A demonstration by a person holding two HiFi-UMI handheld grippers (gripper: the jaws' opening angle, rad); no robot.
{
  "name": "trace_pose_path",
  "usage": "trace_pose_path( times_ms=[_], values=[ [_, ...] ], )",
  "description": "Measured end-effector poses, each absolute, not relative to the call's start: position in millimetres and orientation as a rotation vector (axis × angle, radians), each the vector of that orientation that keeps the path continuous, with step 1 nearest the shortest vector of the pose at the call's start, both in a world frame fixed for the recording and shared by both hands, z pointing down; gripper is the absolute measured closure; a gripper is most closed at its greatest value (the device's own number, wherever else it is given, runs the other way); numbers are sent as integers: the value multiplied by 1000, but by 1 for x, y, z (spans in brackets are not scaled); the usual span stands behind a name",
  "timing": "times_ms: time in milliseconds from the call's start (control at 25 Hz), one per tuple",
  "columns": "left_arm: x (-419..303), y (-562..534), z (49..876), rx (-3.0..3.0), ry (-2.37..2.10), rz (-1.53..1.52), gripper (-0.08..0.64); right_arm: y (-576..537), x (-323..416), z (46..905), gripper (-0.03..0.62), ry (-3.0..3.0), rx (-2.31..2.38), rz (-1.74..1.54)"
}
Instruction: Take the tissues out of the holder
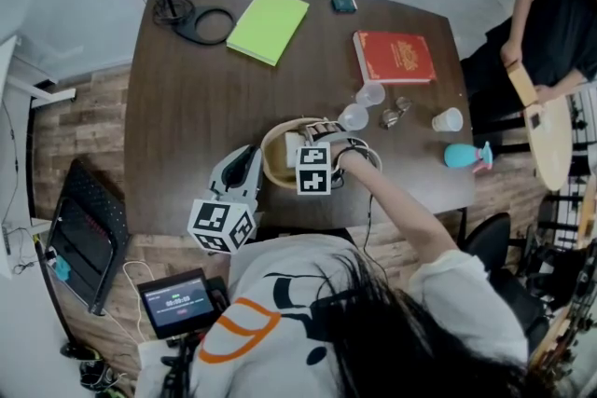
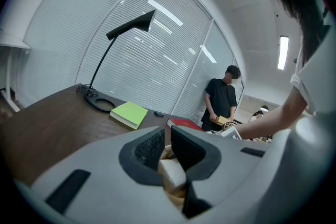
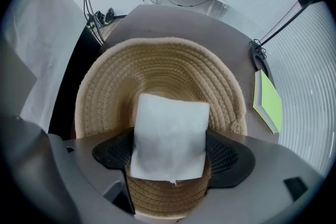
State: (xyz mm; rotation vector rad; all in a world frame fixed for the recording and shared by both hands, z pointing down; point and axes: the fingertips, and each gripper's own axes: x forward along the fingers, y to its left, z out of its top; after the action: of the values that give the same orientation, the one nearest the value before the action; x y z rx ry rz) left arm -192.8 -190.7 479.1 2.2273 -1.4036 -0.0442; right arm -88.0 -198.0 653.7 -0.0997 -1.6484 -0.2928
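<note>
Risk: the tissue pack [image 3: 170, 134] slips back.
The right tongs [image 3: 169, 157] stand open around the tissue pack inside the holder [image 3: 157, 65]; the left tongs [image 2: 167, 157] grip its rim; a shallow closing can let it slip.

Cool even indoor light, soft shadows, fisheye-warped edges, dark vignetted corners
</note>
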Motion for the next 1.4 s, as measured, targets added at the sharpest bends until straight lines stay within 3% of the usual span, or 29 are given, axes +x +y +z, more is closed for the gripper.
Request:
trace_pose_path(
  times_ms=[680, 1400],
  values=[
    [-187, -191, 479, 2228, -1392, -35, 523, -205, -88, 647, 187, -1715, -38, -294],
    [-184, -192, 478, 2226, -1387, -33, 523, -203, -87, 583, 189, -1941, 235, 9]
  ],
)
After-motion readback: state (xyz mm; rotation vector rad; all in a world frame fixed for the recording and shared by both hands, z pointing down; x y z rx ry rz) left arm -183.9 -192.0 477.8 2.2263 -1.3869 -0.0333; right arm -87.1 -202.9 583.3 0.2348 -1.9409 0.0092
